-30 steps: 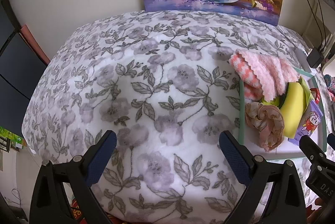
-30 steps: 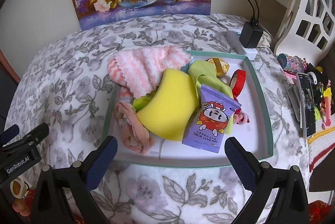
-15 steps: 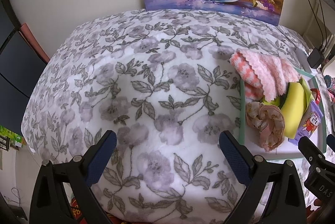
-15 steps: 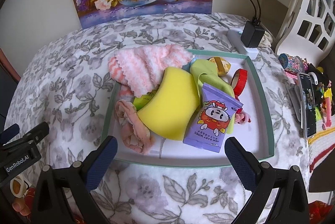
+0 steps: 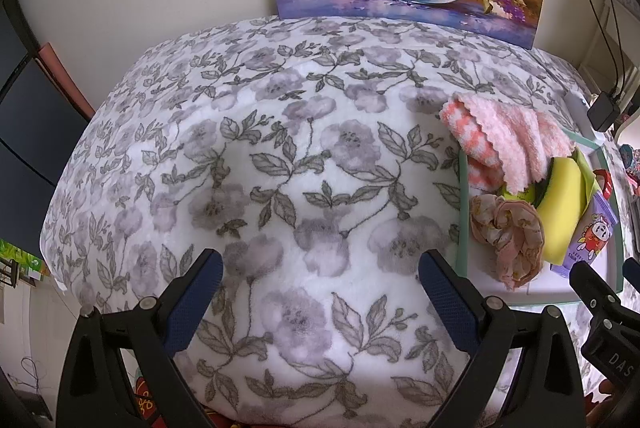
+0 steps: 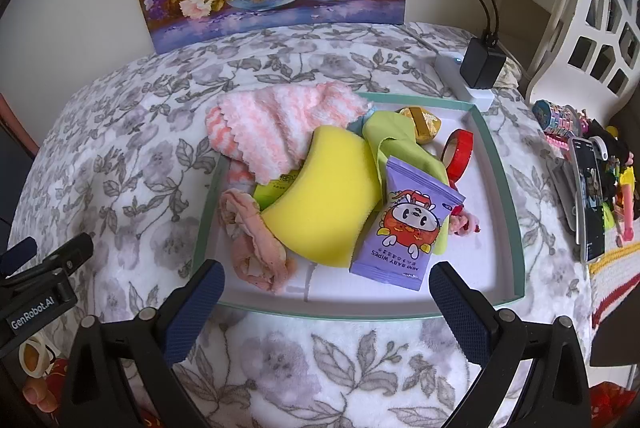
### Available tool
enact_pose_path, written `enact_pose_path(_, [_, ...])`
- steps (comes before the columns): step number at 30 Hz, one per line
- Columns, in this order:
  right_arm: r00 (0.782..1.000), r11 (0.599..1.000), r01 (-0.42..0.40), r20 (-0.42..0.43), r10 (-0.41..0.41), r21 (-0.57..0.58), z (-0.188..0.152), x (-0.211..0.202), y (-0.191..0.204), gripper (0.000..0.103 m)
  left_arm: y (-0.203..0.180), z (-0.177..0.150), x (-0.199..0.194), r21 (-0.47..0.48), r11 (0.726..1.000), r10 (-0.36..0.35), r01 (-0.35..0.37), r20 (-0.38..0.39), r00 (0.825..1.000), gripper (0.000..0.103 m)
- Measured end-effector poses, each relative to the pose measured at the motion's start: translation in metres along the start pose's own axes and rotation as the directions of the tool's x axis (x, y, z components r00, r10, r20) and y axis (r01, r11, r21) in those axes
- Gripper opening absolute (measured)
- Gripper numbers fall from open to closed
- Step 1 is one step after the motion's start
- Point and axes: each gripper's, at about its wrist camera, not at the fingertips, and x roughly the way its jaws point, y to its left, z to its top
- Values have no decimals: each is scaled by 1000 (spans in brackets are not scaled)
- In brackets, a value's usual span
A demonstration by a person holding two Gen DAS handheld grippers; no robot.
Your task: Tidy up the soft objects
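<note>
Both the right gripper [image 6: 326,288] and the left gripper [image 5: 320,278] hover spread wide and empty over the floral blanket [image 5: 280,155]. Beyond the right one, a green-rimmed tray [image 6: 502,187] holds a scrunchie [image 6: 256,248], yellow sponge [image 6: 324,203], wipes packet [image 6: 408,228] and, farthest, a pink fuzzy cloth [image 6: 280,123]

One tray [image 6: 502,187] holds one sponge [image 6: 324,199], one wipes packet [image 6: 404,224], one tape roll [image 6: 458,151] — and two scrunchies [image 6: 256,248].
</note>
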Motion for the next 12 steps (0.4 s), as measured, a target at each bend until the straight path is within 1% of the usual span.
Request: enact_pose_path(12, [1000,1000,1,1,-1,2,1,0,-2,103,0,0,0,-4,1000,-2,2,7,1000,98])
